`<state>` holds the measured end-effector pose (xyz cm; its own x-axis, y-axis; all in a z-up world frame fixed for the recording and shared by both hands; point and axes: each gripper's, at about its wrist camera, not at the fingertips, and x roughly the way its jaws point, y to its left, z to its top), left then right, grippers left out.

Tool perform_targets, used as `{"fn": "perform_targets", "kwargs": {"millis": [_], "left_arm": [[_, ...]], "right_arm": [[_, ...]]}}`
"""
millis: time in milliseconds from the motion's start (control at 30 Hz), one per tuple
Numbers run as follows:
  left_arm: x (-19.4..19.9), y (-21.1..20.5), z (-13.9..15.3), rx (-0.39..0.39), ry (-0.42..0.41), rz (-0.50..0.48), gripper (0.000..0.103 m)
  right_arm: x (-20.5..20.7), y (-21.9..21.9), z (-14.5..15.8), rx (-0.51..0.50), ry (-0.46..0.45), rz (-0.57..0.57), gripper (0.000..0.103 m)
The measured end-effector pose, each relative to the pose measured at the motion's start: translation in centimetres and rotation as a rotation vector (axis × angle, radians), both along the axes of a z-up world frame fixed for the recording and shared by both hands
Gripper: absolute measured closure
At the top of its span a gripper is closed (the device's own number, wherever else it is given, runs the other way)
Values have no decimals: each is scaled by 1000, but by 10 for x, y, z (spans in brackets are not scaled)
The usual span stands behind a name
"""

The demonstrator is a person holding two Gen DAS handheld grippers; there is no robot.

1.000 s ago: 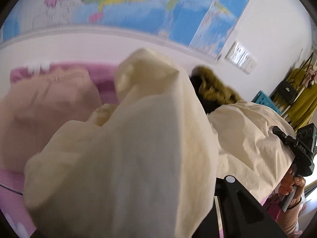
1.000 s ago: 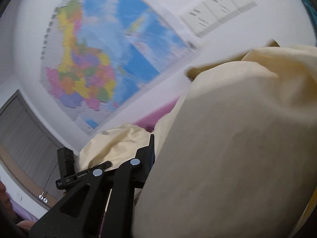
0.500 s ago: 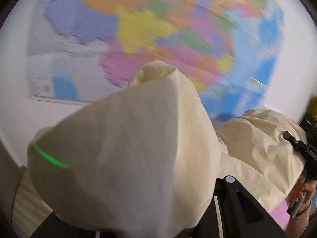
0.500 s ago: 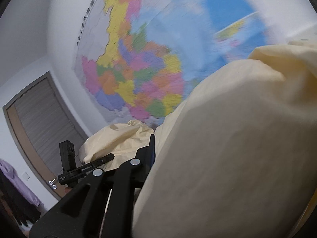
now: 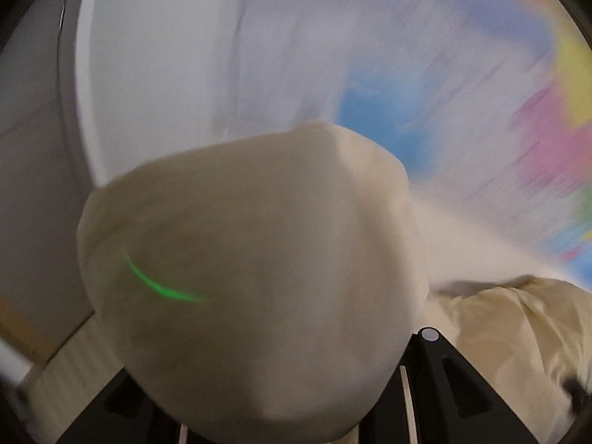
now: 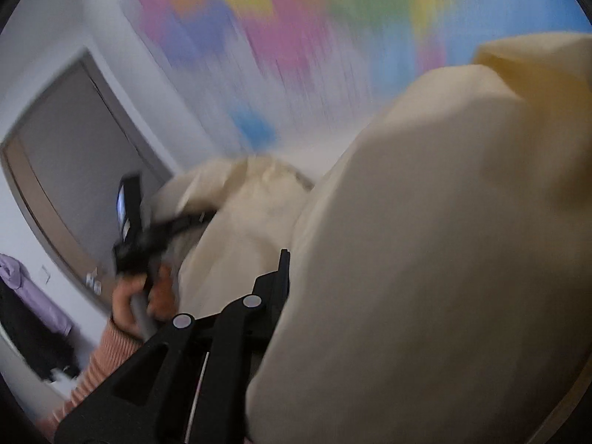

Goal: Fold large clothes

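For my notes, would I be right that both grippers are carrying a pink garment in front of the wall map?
Not quite: the garment is cream, not pink, as the right wrist view shows. Both the left gripper and right gripper do carry it before the wall map.

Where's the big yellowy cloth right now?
The cream cloth is up in the air, bunched over both grippers and filling the near part of each wrist view, with the colourful wall map behind it.

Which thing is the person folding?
Find the colourful wall map across the back wall. In front of it hangs the cream cloth, bunched over both black tools. It is the only big pale, plain fabric; the map is bright and many-coloured.
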<state>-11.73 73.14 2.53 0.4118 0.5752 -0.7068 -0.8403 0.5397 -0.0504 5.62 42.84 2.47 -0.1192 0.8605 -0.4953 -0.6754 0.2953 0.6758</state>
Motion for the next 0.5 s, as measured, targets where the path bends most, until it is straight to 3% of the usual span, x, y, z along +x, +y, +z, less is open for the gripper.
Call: {"fn": "perform_targets", "kwargs": {"millis": [67,133,267,367,500], "left_arm": [[-4,17,-44,-91,49,39,82],[-15,26,-66,-145,16,49,78],[-21,30,-61,-150,-23,35,77],[-22,35,-58,-160,-40,20,77],[-29,48,-61,-219,-82,15,77]], "right_arm": [[-7,-3,-25,-48,29,7,80],[-8,-14,-32,-36,62,23,72],[-8,-38,-28,-37,131,82,62],[-9,-73,-25,-31,147,52,43],[5,-130,-31,-33,179,-63,43]]}}
